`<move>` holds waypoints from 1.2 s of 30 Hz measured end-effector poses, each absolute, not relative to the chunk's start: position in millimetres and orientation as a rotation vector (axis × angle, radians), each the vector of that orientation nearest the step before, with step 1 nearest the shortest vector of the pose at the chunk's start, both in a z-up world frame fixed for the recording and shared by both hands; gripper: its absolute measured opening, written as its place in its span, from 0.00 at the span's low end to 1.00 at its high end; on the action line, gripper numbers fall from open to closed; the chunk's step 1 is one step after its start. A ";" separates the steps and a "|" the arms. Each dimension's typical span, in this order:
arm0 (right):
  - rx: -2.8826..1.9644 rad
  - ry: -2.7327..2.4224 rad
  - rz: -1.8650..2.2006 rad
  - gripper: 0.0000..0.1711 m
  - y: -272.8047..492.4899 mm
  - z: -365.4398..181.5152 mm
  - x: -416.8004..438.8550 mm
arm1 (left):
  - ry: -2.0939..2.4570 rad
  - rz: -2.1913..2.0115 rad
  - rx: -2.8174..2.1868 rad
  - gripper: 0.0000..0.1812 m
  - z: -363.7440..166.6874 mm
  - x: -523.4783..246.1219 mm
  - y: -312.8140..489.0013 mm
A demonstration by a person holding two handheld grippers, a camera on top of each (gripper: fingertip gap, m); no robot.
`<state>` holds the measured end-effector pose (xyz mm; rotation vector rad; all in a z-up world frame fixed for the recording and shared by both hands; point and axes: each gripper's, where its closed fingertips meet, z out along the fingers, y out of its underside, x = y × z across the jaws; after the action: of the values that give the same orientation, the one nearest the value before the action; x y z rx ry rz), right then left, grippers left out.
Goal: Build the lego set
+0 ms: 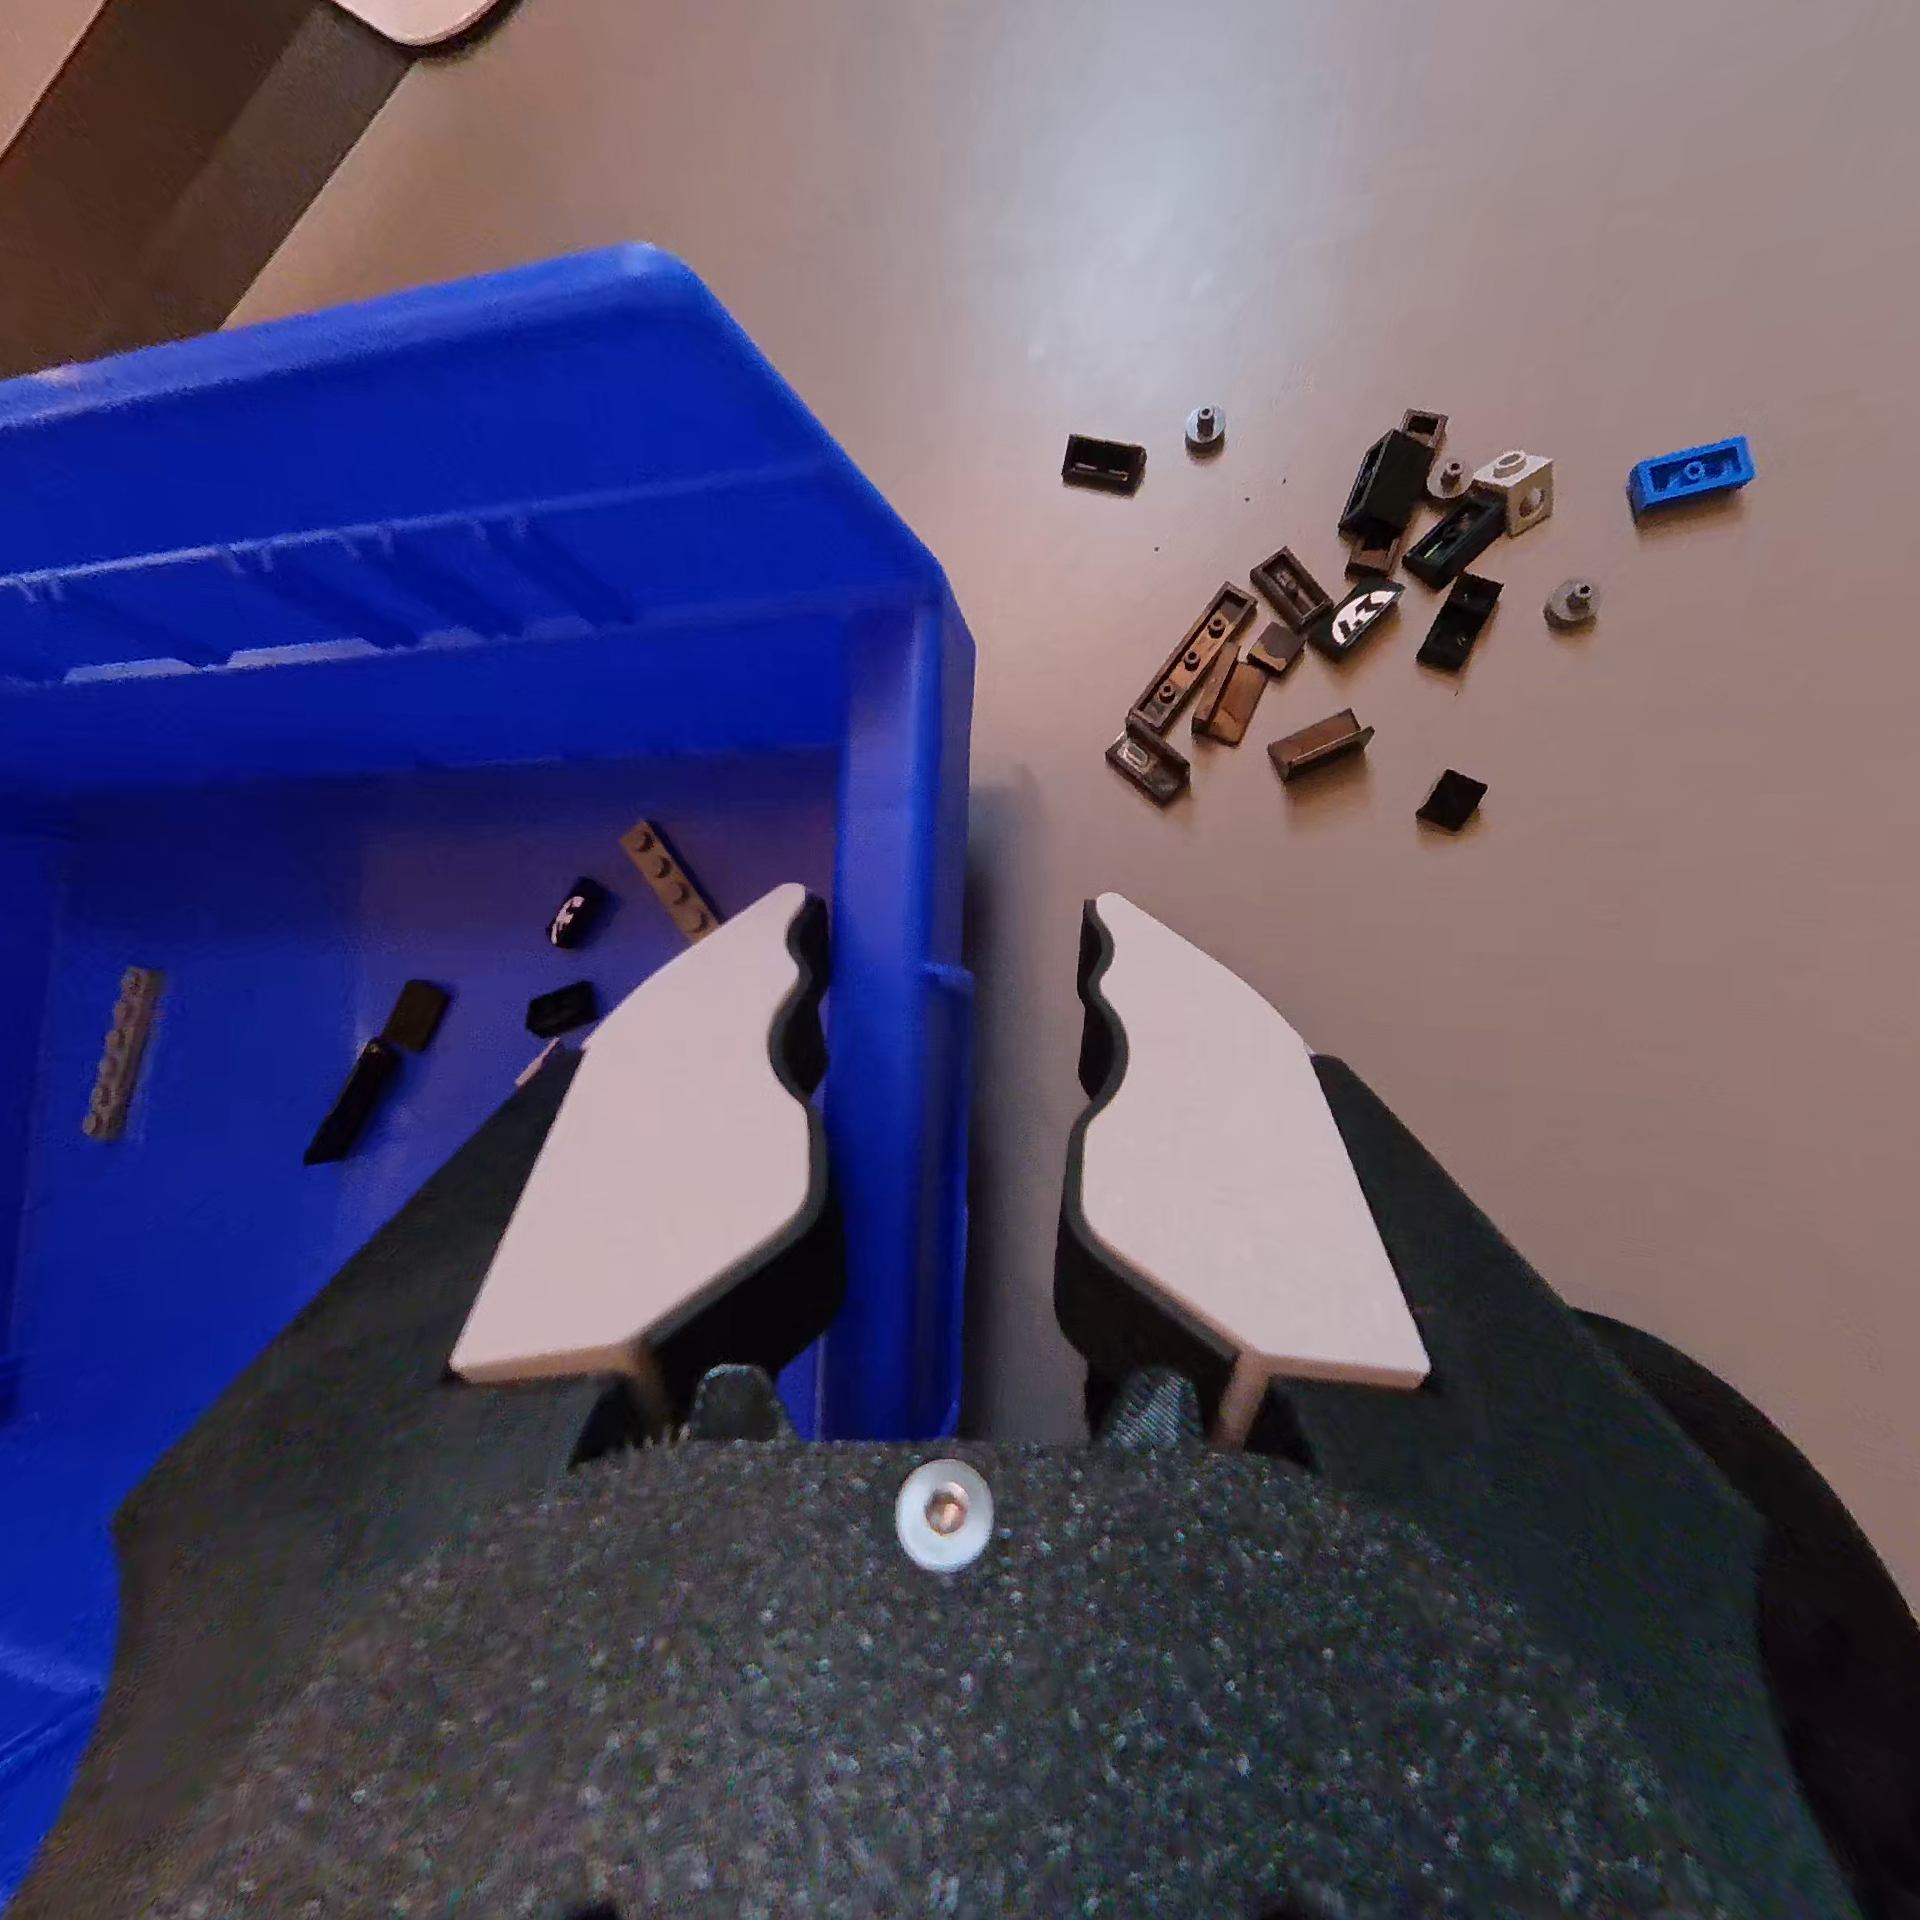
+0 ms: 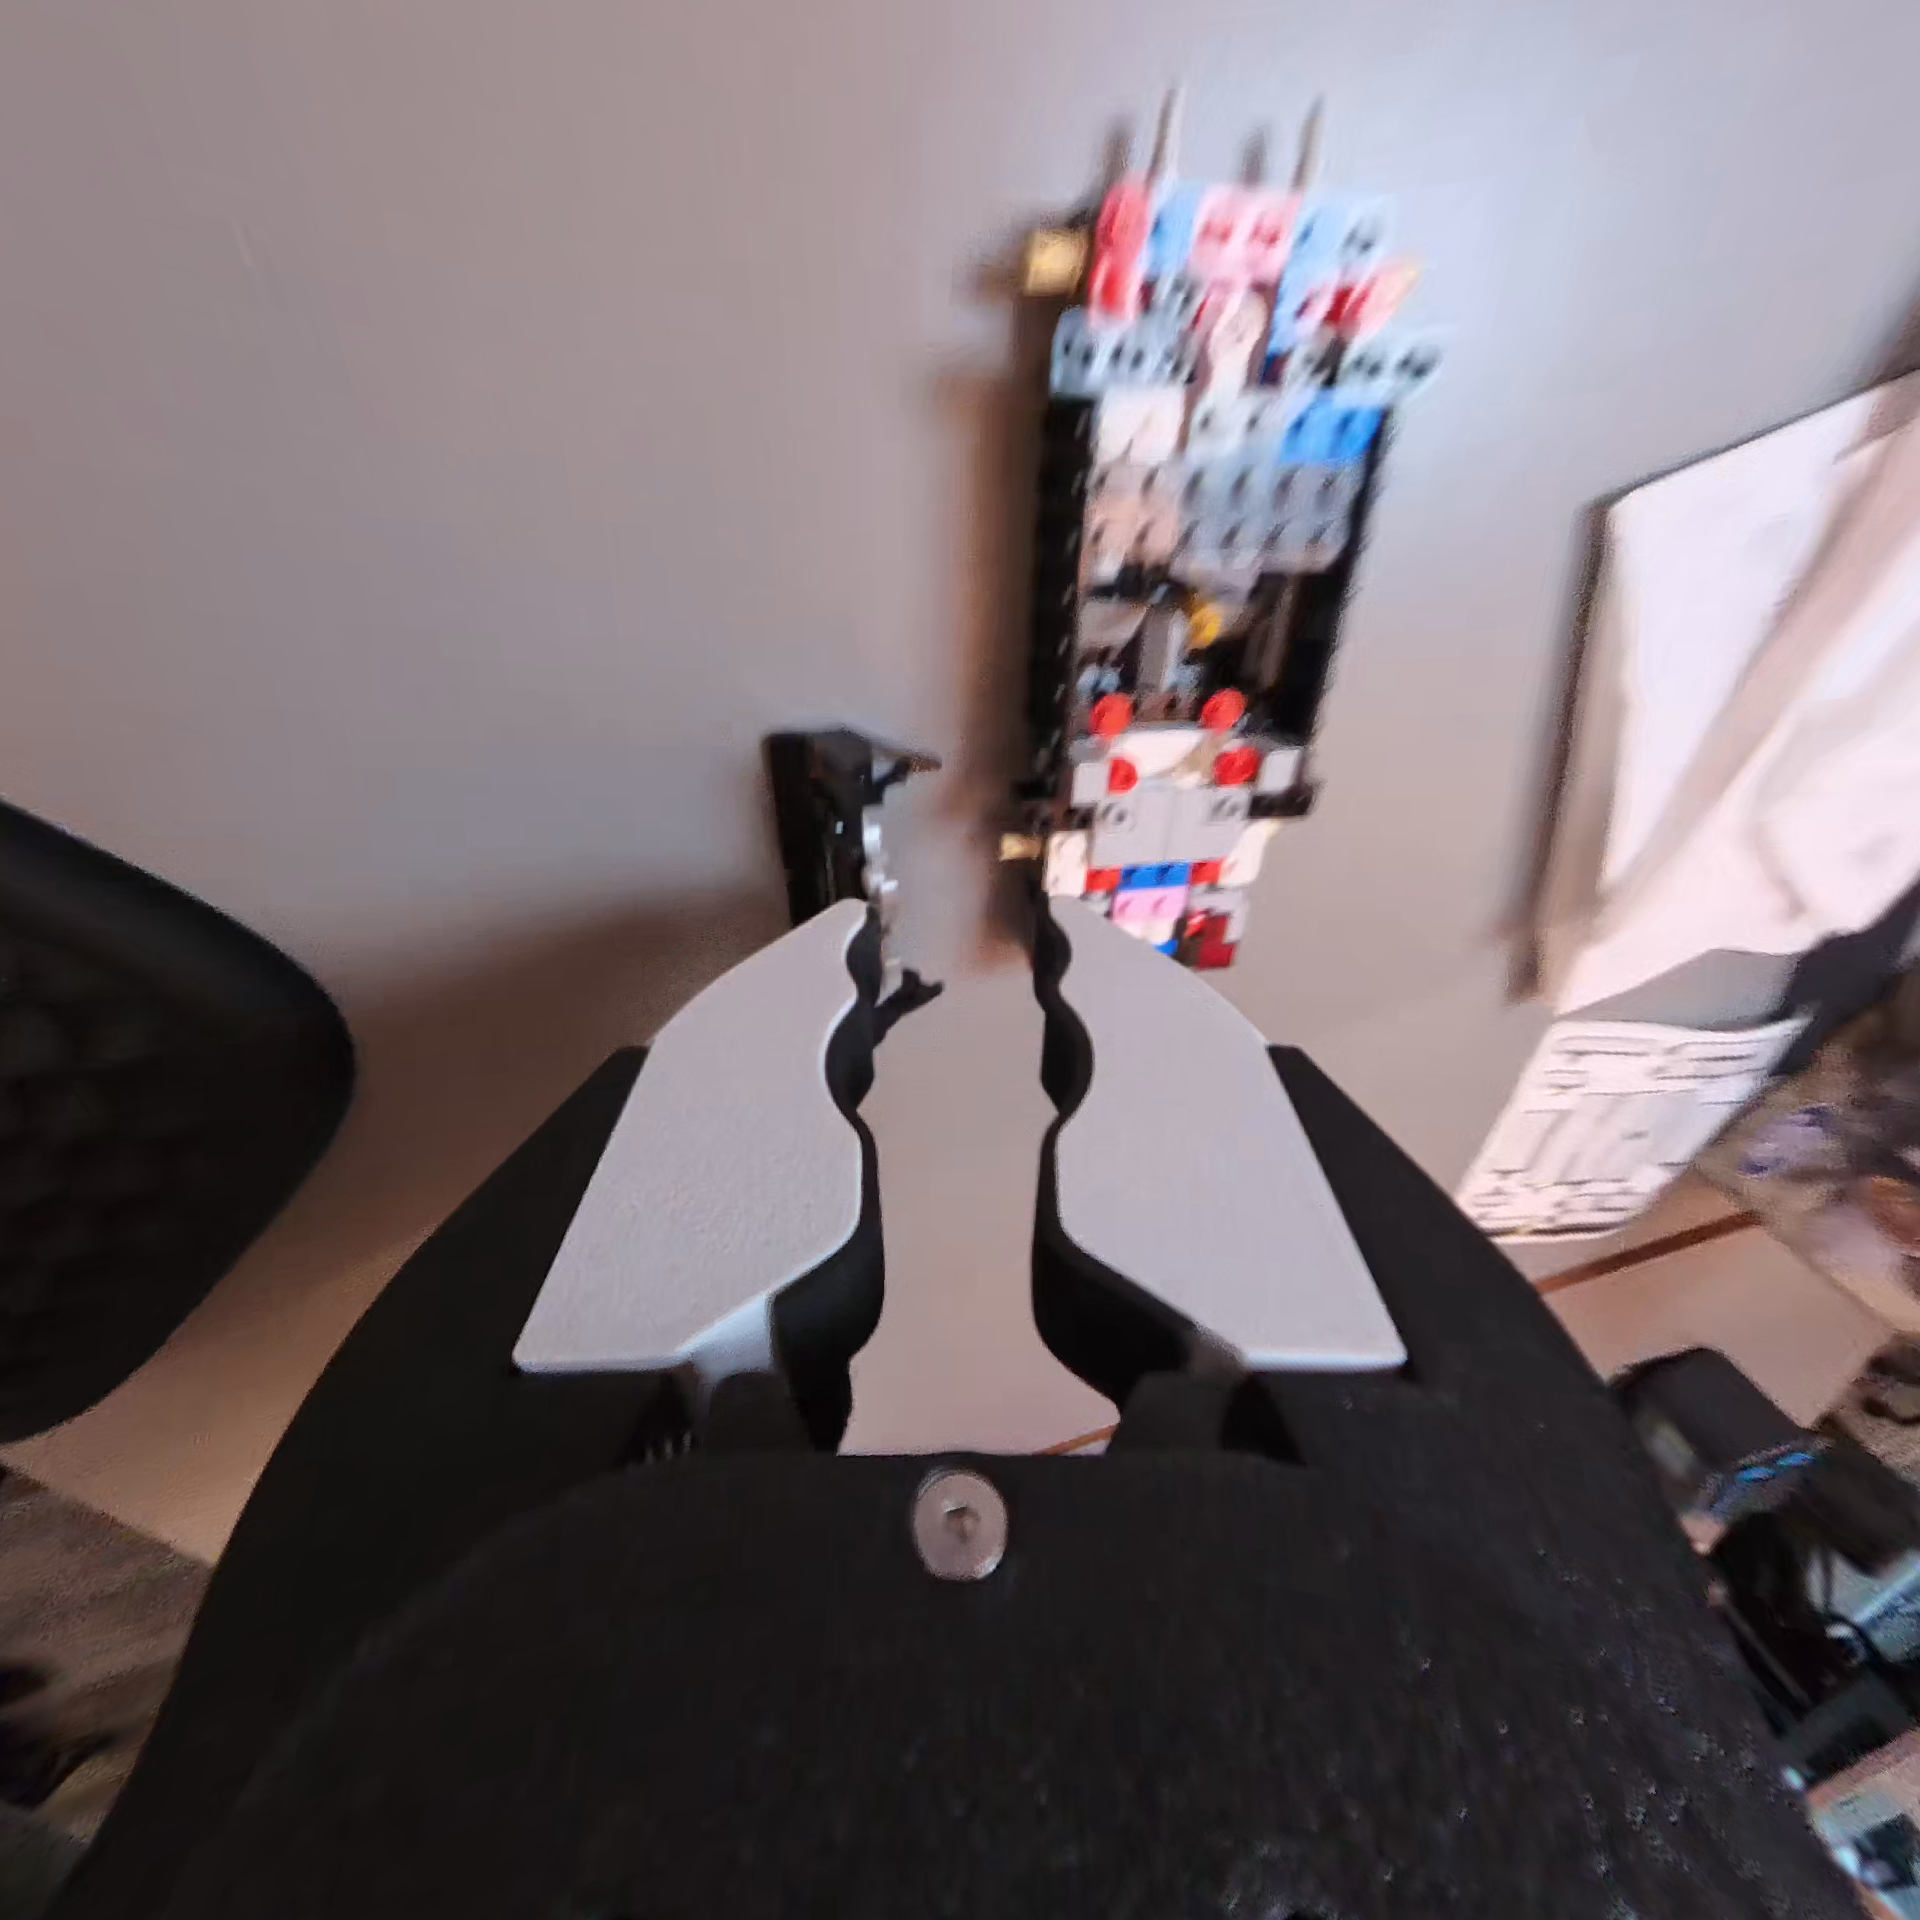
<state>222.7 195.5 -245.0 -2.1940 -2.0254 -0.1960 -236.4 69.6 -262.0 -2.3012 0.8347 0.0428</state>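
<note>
In the left wrist view, my left gripper (image 1: pixel 945 925) is open and empty. Its fingers stand on either side of the right wall of a blue bin (image 1: pixel 904 790). The bin holds several small black and grey lego pieces (image 1: pixel 670 878). A loose pile of mostly black pieces (image 1: pixel 1340 613) and a blue plate (image 1: pixel 1691 478) lie on the table to the right. In the blurred right wrist view, my right gripper (image 2: pixel 956 935) is open and empty. A long multicoloured lego build (image 2: pixel 1195 571) lies just beyond it. A small black sub-assembly (image 2: pixel 826 821) lies by the left fingertip.
White paper sheets (image 2: pixel 1745 707) and a printed sheet (image 2: pixel 1621 1122) lie at the right of the table (image 2: pixel 468 468). A black chair (image 2: pixel 135 1122) is at the left. Cables and clutter (image 2: pixel 1787 1538) sit below the table's edge at lower right. Tip to tip, the grippers are about 50 centimetres apart. The blue plate (image 1: pixel 1691 478) sits 12 centimetres or so from the ends of my left fingers.
</note>
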 end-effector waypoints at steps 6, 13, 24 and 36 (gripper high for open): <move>-1.746 -2.106 0.291 0.24 130.8 -240.2 48.3 | 0.845 0.046 -2.296 0.24 -262.3 -234.0 68.7; -1.571 -2.190 0.517 0.33 75.3 -279.0 -87.0 | 0.914 0.065 -2.279 0.21 -264.8 -228.0 64.4; -1.652 -2.180 0.635 0.28 76.9 -287.0 -129.5 | 0.992 0.155 -2.257 0.20 -269.5 -221.4 65.4; -1.706 -2.001 0.799 0.28 124.9 -275.5 -139.1 | 0.901 -0.181 -2.227 0.18 -256.9 -178.7 42.3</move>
<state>-139.1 124.9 -275.5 -1.7062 -2.0010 0.7987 -178.7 42.3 -256.9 -2.2267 0.9008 -0.1806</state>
